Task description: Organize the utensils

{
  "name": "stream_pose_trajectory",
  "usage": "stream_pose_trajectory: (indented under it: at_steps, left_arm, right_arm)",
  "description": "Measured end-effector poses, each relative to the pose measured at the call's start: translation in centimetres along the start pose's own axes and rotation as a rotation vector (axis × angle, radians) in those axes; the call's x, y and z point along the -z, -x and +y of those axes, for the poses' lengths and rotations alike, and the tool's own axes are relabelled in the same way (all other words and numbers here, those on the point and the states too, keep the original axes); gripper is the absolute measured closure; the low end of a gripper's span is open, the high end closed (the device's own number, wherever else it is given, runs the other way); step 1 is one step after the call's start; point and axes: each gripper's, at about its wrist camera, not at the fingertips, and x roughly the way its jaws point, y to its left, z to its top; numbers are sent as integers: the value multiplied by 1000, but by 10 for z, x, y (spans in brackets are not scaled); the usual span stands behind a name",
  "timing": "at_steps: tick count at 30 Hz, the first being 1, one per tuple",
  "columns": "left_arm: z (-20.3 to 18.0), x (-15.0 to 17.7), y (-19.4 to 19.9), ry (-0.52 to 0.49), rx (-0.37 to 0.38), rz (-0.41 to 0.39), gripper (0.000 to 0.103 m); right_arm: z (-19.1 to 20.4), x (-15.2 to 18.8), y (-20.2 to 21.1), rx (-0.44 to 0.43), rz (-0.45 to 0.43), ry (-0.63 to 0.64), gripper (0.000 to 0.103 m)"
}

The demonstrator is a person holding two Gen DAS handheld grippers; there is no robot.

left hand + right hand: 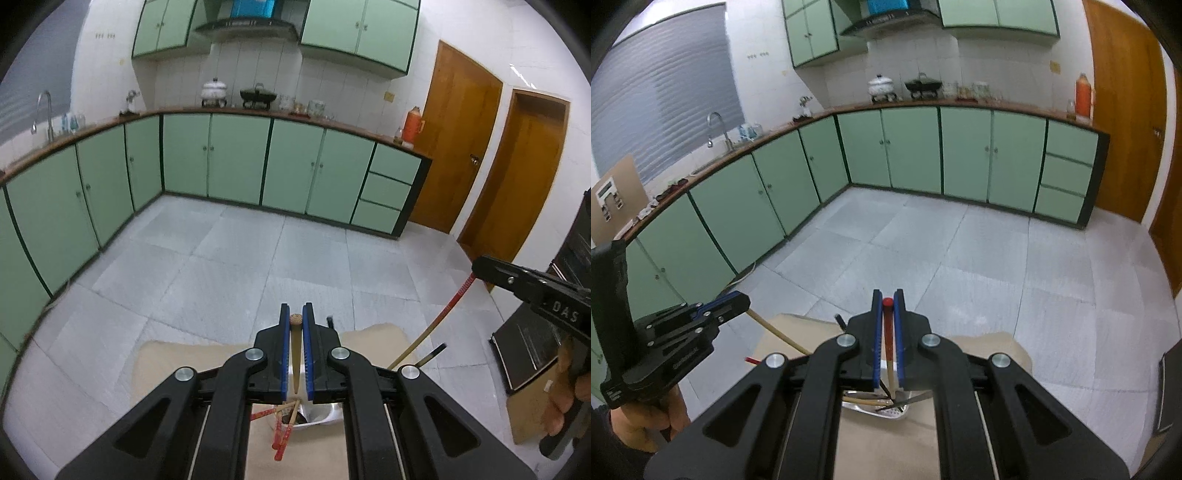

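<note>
My left hand-held gripper [295, 325] pinches a bamboo chopstick [296, 354], my right hand-held gripper [887, 306] a red-tipped chopstick [887, 332]. Both stand over the metal tray [325, 411] near the tabletop [177, 362] far edge; open floor [258, 258] beyond.

Surface: beige table [173, 373], its far edge at 12 o'clock, grey tiled floor [229, 266] beyond.
On it: metal tray [327, 411] near the middle, holding several chopsticks [282, 430], red-tipped ends toward 6 o'clock.
</note>
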Motion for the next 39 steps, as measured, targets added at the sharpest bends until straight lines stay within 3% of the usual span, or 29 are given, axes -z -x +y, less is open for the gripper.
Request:
stream_pose_trajectory:
  at_steps: [7, 13, 16, 18, 20, 22, 23, 24, 29, 31, 36, 39]
  left_arm:
    - [11, 16, -27, 10, 6, 56, 96]
    - [14, 16, -26, 17, 2, 52, 91]
    - [14, 14, -20, 18, 0, 41, 83]
    - [14, 13, -13, 18, -5, 24, 69]
    - [16, 13, -3, 17, -14, 8, 61]
    - [17, 14, 8, 10, -21, -10, 54]
    - [18, 16, 16, 1, -33, -23, 45]
    - [17, 18, 22, -8, -47, -33, 35]
    - [12, 52, 61, -75, -147, -109, 9]
    - [10, 75, 77, -83, -155, -132, 6]
    - [7, 121, 111, -62, -168, -137, 6]
    - [4, 152, 134, -68, -203, -180, 6]
  right_arm:
    - [-6, 14, -40, 12, 52, -24, 95]
    - [-5, 18, -41, 20, 54, -22, 94]
    - [-3, 18, -35, 25, 42, -19, 94]
    - [-3, 20, -28, 20, 34, -19, 94]
    - [-4, 23, -19, 22, 19, -19, 91]
    - [-6, 27, -10, 24, 5, -21, 85]
    - [-6, 31, -3, 27, -9, -20, 82]
    - [-6, 34, 3, 34, -21, -16, 73]
    - [-4, 72, 35, 36, -75, -24, 32]
    - [0, 92, 48, 61, -105, -1, 14]
    - [4, 148, 78, 88, -158, -5, 8]
    - [11, 179, 99, 123, -202, 9, 6]
